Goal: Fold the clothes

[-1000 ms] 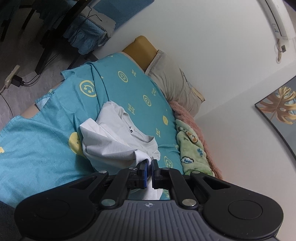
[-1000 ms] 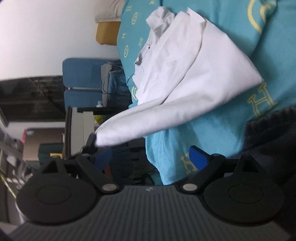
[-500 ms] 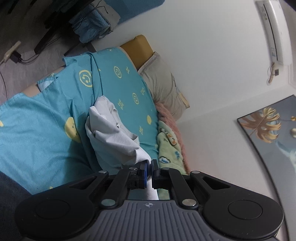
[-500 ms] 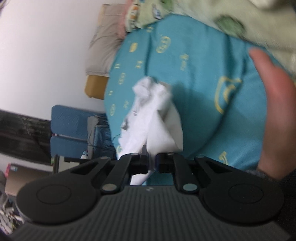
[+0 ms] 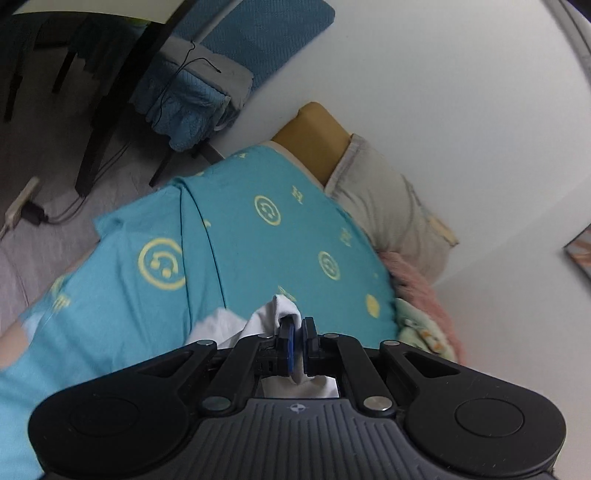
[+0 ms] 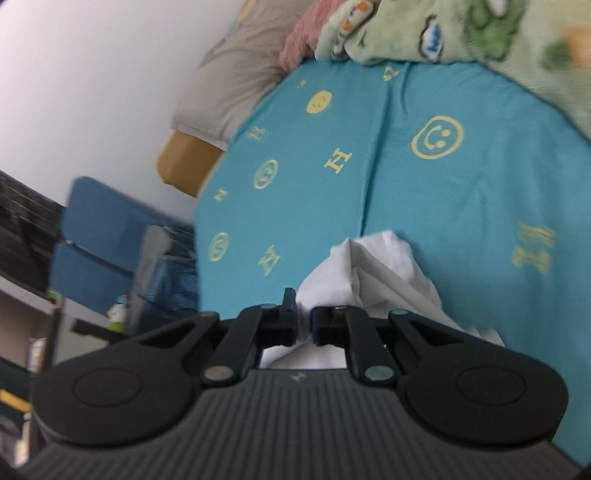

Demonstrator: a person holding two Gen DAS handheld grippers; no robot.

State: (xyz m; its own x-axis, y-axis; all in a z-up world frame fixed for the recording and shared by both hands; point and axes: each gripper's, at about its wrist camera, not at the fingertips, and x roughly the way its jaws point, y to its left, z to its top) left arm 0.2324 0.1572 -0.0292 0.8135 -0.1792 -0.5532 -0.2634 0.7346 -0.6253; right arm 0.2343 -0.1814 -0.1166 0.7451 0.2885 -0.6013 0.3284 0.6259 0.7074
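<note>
White shirt (image 6: 373,273) is limp and light, pinched in both your left claw (image 5: 298,334) and right claw (image 6: 303,321); grip hems.

One white garment (image 6: 373,273) lies bunched on one bed with a teal sheet (image 6: 461,206). Beside the sheet: one grey pillow (image 5: 388,206), one pink blanket (image 5: 424,291), one green blanket (image 6: 461,33).

- The teal bedsheet (image 6: 461,206) lies bare and open ahead.
- A green blanket (image 6: 461,33), pink throw (image 5: 424,288) and grey pillow (image 5: 384,206) crowd the wall side.
</note>
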